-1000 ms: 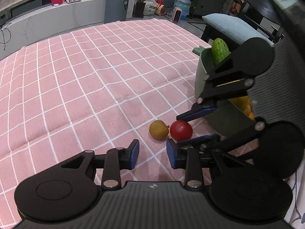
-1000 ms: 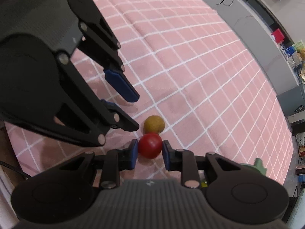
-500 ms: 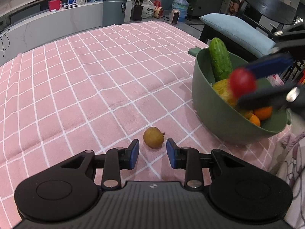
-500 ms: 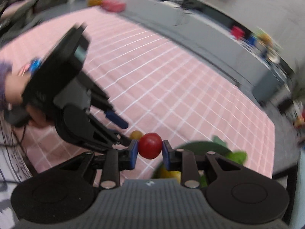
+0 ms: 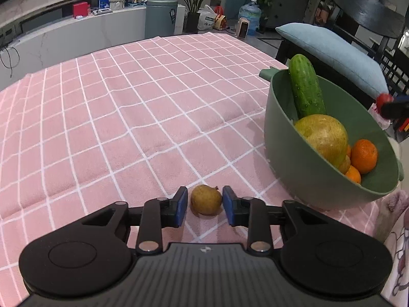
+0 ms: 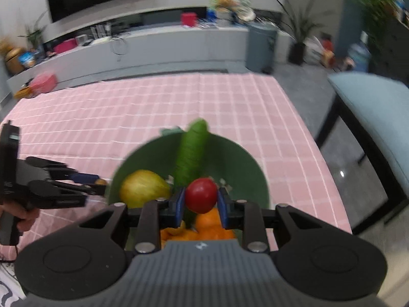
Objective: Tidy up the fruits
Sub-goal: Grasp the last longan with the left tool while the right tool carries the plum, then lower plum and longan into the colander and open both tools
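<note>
I am closing my left gripper around the small yellow-brown fruit; its jaws have just been narrowing and the fruit is sitting squarely between the blue pads, right at the tips, resting on the pink checked cloth. The pads look to be at its flanks or just shy of them; I cannot tell whether both are pressing. I am judging this fruit light, firm-skinned and round, so it could roll or squirt out; taking it across its widest middle seems best, with a gentle squeeze.

My right gripper is pinching the red tomato between its pads, held by its sides directly above the green bowl. It is probably smooth and soft, easy to bruise, so a low release would suit it.

Farther ahead of the left gripper and off to its right, the bowl is holding a cucumber leaning on the rim, a large yellow-green fruit and oranges.
</note>
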Demonstrator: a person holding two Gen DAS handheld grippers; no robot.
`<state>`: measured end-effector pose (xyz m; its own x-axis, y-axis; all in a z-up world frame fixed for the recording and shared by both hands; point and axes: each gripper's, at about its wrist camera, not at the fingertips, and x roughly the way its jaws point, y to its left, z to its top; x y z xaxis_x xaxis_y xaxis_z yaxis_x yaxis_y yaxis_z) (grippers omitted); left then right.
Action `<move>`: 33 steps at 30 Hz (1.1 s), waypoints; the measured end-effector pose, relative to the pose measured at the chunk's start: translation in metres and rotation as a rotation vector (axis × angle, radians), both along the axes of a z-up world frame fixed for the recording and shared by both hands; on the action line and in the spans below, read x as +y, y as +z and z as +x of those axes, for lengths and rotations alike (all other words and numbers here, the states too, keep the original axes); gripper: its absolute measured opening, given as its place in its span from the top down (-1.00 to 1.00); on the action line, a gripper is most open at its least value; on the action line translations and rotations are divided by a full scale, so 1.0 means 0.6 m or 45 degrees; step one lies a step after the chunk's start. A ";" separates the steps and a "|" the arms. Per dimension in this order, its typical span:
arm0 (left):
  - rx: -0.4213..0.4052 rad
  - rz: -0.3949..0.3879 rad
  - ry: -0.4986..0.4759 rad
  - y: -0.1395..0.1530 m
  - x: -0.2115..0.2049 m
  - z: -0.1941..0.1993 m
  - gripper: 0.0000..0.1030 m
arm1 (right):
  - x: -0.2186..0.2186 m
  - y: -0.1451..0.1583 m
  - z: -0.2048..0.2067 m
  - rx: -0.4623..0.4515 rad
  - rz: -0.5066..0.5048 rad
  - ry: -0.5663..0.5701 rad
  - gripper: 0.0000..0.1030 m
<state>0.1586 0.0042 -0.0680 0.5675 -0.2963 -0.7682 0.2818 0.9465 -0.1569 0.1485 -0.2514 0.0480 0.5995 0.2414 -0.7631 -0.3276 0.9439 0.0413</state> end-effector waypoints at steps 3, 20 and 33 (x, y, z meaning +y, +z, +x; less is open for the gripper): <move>-0.009 0.014 0.007 0.002 -0.001 -0.003 0.42 | -0.014 -0.012 0.007 0.021 -0.013 -0.014 0.55; -0.047 -0.112 -0.021 0.147 -0.072 -0.011 0.42 | -0.004 -0.073 0.086 0.100 -0.099 0.195 0.55; -0.008 -0.027 -0.026 0.149 -0.170 0.013 0.42 | 0.013 -0.119 0.123 0.119 -0.193 0.291 0.52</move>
